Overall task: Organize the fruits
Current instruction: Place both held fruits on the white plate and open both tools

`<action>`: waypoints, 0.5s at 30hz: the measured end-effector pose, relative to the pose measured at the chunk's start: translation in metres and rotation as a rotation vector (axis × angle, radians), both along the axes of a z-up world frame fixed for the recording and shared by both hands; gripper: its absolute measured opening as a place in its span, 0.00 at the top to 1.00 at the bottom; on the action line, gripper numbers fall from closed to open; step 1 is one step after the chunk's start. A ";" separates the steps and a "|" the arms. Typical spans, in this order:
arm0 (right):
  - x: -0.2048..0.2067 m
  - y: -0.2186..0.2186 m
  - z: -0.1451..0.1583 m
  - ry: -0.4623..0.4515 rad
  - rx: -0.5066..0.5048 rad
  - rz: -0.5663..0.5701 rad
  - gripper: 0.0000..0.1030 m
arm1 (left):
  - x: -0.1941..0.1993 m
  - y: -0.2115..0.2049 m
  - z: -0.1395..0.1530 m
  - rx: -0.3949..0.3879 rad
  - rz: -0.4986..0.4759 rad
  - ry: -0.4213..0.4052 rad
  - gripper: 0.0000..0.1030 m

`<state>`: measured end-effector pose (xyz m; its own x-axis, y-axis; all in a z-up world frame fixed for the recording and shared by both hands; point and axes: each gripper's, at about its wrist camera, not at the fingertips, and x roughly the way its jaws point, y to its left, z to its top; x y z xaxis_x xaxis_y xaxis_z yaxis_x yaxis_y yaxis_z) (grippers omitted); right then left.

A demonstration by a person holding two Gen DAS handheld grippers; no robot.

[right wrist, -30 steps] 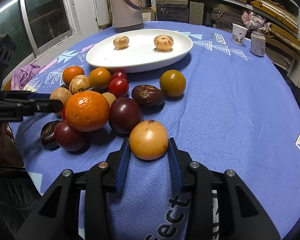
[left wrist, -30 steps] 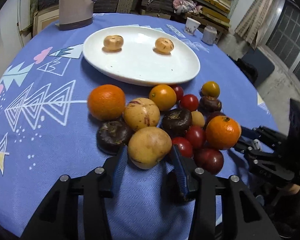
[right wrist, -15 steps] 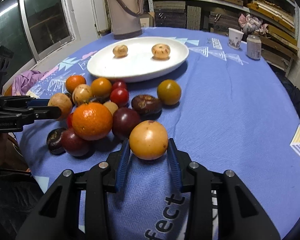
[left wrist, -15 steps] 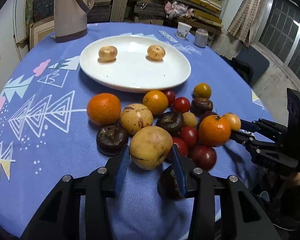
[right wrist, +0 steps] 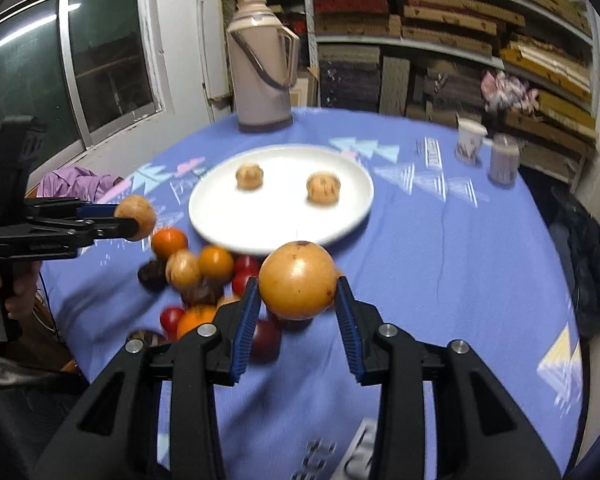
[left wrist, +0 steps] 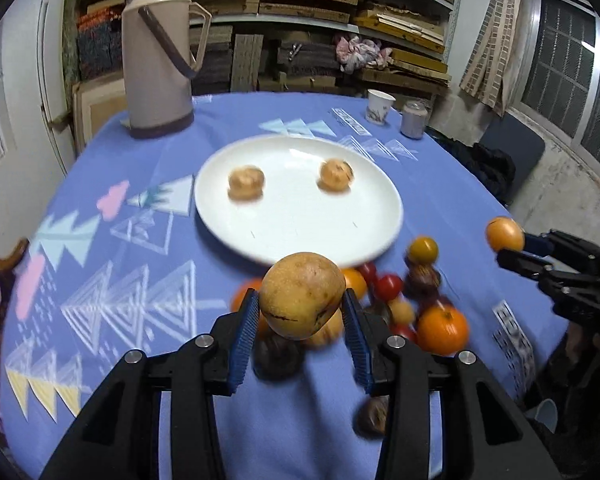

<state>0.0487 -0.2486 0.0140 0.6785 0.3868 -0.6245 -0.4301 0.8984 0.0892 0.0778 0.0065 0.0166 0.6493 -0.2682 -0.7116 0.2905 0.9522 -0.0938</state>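
Observation:
My left gripper (left wrist: 300, 312) is shut on a tan-yellow fruit (left wrist: 302, 294) and holds it above the pile of mixed fruits (left wrist: 404, 304), near the front rim of the white plate (left wrist: 300, 220). My right gripper (right wrist: 296, 300) is shut on an orange-yellow fruit (right wrist: 298, 278), also lifted above the fruit pile (right wrist: 204, 276). The plate (right wrist: 280, 224) carries two small tan fruits (right wrist: 250, 176). The left gripper with its fruit (right wrist: 136, 218) shows at the left of the right wrist view; the right gripper's fruit (left wrist: 505, 234) shows at the right of the left wrist view.
A beige thermos (left wrist: 156, 56) stands behind the plate at the far left. A paper cup (left wrist: 380, 106) and a can (left wrist: 414, 120) stand at the far right. The table has a blue patterned cloth (right wrist: 460, 260). Shelves with stacked boxes lie beyond.
Both grippers have risen from the table, each lifting its fruit clear of the pile. The views now look more toward the plate and the shelves.

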 end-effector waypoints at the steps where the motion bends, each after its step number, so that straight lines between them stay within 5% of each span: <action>1: 0.009 0.004 0.005 -0.007 -0.008 0.009 0.64 | 0.009 0.000 0.003 0.004 -0.001 -0.004 0.59; 7: 0.063 0.027 0.006 0.041 -0.018 0.057 0.64 | 0.058 -0.004 0.002 0.017 0.006 0.011 0.58; 15: 0.142 0.062 -0.035 0.203 -0.048 0.094 0.64 | 0.126 0.000 -0.035 0.036 0.071 0.120 0.58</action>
<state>0.1906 -0.1862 -0.0207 0.4995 0.4086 -0.7639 -0.4893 0.8607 0.1405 0.2041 0.0065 -0.0186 0.5751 -0.1974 -0.7939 0.2113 0.9734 -0.0889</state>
